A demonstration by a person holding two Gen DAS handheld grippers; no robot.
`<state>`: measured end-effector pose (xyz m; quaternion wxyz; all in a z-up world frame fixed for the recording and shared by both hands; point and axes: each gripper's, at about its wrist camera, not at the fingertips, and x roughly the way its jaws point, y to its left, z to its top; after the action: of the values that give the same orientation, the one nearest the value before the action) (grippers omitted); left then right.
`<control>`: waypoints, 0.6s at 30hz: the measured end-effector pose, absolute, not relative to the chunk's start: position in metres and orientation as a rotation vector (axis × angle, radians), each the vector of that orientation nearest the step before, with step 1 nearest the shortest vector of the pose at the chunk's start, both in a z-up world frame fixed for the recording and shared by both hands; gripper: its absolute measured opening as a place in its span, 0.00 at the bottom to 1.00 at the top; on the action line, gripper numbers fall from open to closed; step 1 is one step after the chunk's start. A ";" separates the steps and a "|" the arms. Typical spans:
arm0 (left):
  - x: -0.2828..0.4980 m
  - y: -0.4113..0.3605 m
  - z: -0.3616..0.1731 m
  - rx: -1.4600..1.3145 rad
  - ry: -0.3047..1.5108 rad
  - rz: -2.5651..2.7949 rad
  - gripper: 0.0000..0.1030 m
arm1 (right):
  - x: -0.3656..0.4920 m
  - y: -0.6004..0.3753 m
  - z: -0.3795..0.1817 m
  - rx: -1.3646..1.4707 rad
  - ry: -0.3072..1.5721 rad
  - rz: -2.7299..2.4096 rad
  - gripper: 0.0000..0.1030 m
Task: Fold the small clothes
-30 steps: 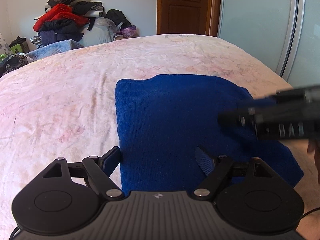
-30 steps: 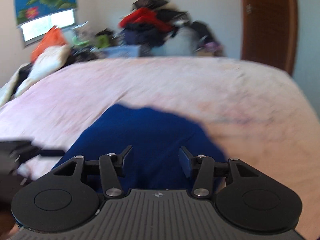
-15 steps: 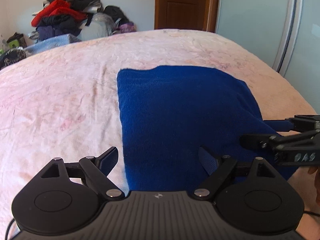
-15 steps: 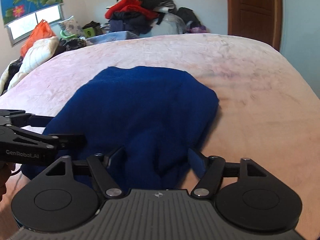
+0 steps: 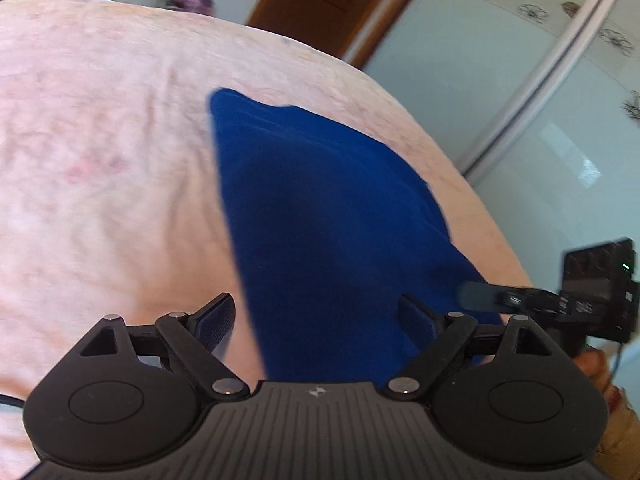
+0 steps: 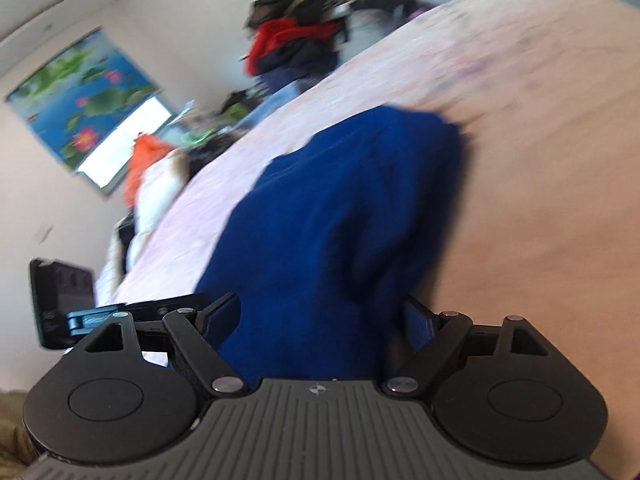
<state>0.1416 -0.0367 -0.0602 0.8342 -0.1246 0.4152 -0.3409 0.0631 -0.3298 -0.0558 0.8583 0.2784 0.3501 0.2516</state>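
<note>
The left gripper (image 5: pixel 316 320) has its jaws spread wide, straddling the near left edge of the blue garment (image 5: pixel 320 216), which lies folded on the pink bedspread (image 5: pixel 100 160); neither finger pad grips the cloth. The right gripper (image 6: pixel 320 320) is likewise wide open at the garment's near edge on its own side, with blue fabric lying between the fingers but not clamped. Both views are motion-blurred and tilted, so actual pad contact with the cloth cannot be confirmed.
</note>
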 end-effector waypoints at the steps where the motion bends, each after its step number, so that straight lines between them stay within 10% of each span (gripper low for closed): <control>1: 0.139 -0.040 -0.061 -0.259 0.873 -0.730 0.86 | 0.067 -0.327 -0.057 0.599 0.730 0.535 0.80; 4: 0.135 -0.045 -0.061 -0.215 0.862 -0.693 0.49 | 0.074 -0.323 -0.062 0.662 0.708 0.510 0.70; 7: 0.141 -0.034 -0.062 -0.283 0.886 -0.690 0.23 | 0.075 -0.322 -0.068 0.687 0.731 0.438 0.29; 18: 0.121 -0.029 -0.046 -0.157 0.839 -0.586 0.23 | 0.050 -0.290 -0.046 0.462 0.735 0.282 0.41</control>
<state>0.1209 -0.0291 -0.0456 0.8690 -0.0749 0.4008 -0.2802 0.0504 -0.2896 -0.0462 0.8976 0.2231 0.3549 0.1362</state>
